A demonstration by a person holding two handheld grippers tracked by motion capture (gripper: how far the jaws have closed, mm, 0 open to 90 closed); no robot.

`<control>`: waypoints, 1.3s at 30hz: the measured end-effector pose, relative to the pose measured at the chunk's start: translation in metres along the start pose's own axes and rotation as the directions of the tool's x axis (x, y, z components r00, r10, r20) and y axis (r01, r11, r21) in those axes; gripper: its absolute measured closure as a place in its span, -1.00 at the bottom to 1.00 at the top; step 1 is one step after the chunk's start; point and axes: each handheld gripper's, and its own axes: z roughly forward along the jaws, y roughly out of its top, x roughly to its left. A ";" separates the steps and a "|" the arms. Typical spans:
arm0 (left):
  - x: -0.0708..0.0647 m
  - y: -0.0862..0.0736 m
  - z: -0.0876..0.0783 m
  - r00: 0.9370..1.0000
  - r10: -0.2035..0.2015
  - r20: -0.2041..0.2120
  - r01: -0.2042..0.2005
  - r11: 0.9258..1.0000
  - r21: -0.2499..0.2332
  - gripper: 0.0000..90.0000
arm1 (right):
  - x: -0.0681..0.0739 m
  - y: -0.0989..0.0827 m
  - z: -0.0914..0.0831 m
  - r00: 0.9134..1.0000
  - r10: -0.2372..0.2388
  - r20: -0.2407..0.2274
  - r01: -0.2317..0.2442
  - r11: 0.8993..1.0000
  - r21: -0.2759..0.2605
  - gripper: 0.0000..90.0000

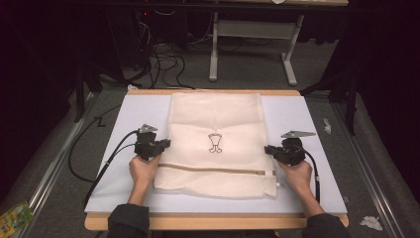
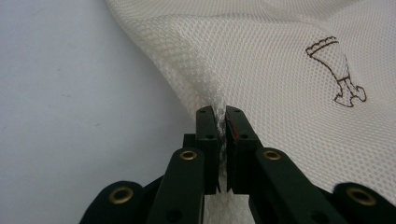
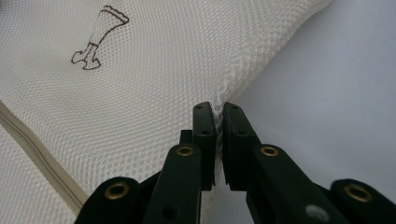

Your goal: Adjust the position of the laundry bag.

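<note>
Mesh bag pinched at both side edges

The tabletop (image 1: 124, 148) carries a cream mesh bag (image 1: 218, 124) lying flat across its middle, reaching from the far edge towards the near edge, zip (image 1: 213, 169) nearest the person. The left tool (image 1: 166, 144) is clenched on the bag's left edge, the right tool (image 1: 268, 149) on its right edge. A small brown motif (image 1: 215, 143) sits mid-bag.

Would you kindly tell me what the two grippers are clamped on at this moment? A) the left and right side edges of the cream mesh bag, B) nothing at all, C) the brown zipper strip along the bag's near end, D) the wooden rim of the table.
A: the left gripper pinches one side edge of the cream mesh laundry bag and the right gripper the opposite edge, above its zipper.
</note>
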 end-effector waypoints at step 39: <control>-0.043 -0.018 0.027 0.992 0.103 -0.070 -0.103 0.995 0.004 0.26 | -0.024 -0.038 -0.015 0.994 0.045 0.103 -0.043 0.999 -0.018 0.29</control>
